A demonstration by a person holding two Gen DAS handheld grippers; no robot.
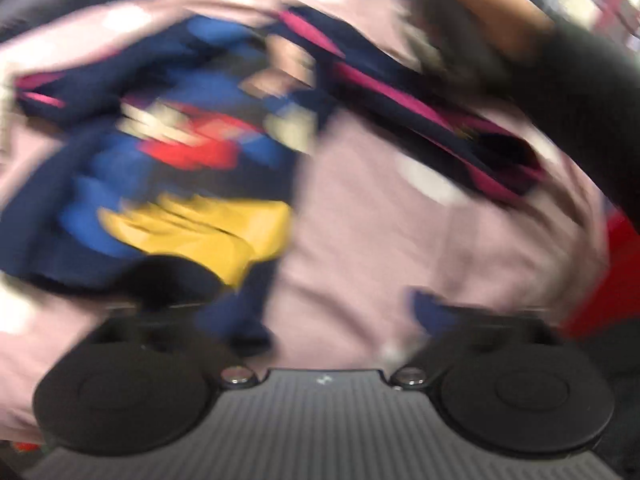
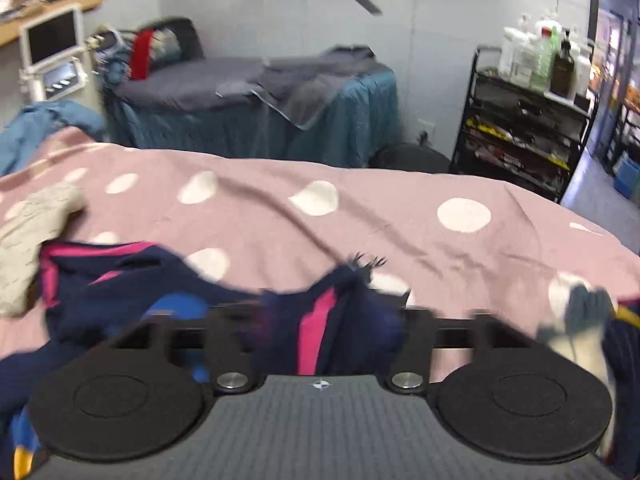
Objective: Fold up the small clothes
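A small navy garment (image 1: 168, 160) with blue, red and yellow print lies crumpled on the pink white-spotted bedspread (image 1: 380, 240); the left wrist view is heavily blurred. My left gripper (image 1: 316, 304) hangs over it with its jaws wide apart, and nothing is pressed between the fingers (image 1: 172, 280). In the right wrist view the same navy garment (image 2: 120, 280), with pink stripes, stretches across the bedspread (image 2: 360, 216). A bunched fold of it sits in the gap of my right gripper (image 2: 352, 324), whose jaws stand wide open and do not pinch it.
A beige garment (image 2: 32, 232) lies at the left of the bed. A pale grey cloth item (image 2: 580, 320) sits at the right. Beyond the bed stand a second bed with a teal cover (image 2: 260, 120), a black shelf cart (image 2: 528, 128) and a monitor (image 2: 52, 40).
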